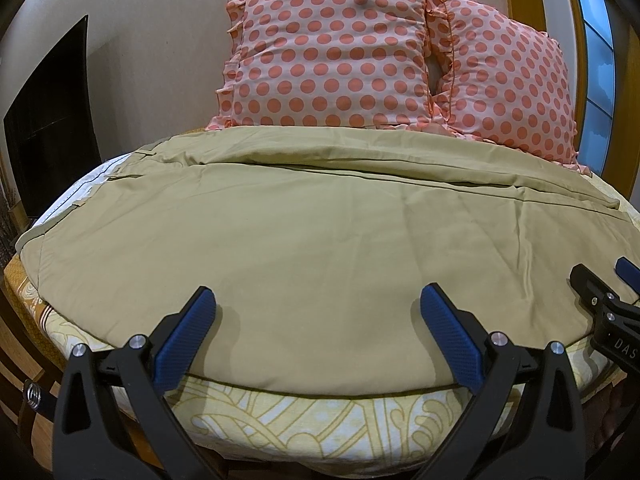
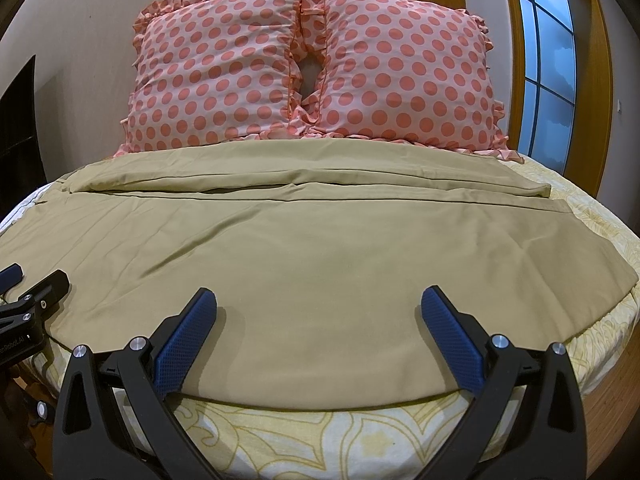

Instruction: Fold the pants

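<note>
So, progress: your pants (image 1: 320, 232) lie spread across the bed (image 1: 280, 428), one leg nearer you and the other lying alongside it toward the pillows (image 1: 332, 56); I judge that no cross fold has been made yet, so most of the folding is left
Lay of the cloth: the waist end seems to sit at the left, where a pocket flap and belt loops show in the left wrist view, and the leg hems at the right; the near leg lies fairly flat with shallow wrinkles, the far leg is bunched along its length
Left gripper: your left gripper (image 1: 318, 300) has its blue pads (image 1: 188, 340) wide apart and clamps nothing; it hovers over the near edge of the cloth, toward the waist half
Right gripper: your right gripper (image 2: 318, 300) is likewise spread wide and holds nothing, poised over the near edge, toward the hem half
Spacing: each gripper shows at the edge of the other's view, so the two sit side by side along the near hem line, near each other but apart
Contact: whether the fingertips touch the fabric I cannot tell; shadows fall just beside them, which suggests they are close above it
Next, as I judge it: you would pinch the near edge with both and carry it over the far leg, or first smooth that bunched far leg
Risk: thin cloth may slip from one pad and skew the fold
</note>
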Available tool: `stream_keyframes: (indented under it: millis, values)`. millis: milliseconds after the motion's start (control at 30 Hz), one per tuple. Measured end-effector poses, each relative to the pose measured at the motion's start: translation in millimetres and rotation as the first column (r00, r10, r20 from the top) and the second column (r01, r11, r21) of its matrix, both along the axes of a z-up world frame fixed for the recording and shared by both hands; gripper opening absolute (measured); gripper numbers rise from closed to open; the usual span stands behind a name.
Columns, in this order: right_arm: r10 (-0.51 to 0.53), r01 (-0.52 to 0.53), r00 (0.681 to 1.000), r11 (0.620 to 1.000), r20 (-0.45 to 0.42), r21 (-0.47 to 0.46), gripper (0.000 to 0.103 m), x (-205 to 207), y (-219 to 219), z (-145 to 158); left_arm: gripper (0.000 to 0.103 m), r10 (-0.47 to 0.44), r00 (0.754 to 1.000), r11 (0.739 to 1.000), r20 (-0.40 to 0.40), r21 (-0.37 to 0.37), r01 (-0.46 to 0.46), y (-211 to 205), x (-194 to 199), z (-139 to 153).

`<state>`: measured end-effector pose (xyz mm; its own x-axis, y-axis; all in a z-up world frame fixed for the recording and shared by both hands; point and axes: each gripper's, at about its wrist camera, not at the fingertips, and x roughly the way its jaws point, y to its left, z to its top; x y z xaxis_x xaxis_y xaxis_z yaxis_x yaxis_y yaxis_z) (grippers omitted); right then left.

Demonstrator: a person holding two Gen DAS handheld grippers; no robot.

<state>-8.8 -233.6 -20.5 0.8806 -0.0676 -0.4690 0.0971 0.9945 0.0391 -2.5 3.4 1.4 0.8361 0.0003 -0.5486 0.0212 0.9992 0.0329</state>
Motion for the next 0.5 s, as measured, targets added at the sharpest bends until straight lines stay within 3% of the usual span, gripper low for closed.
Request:
stream_keyframes:
  millis: [500]
  values:
    - [-0.002,0.002,1.000,1.000,0.003,0.000,0.102,-0.6,0.5,-1.7,0.101,0.000,1.000,1.000,0.002,0.000,0.000,-0.2,-0.7,-0.6]
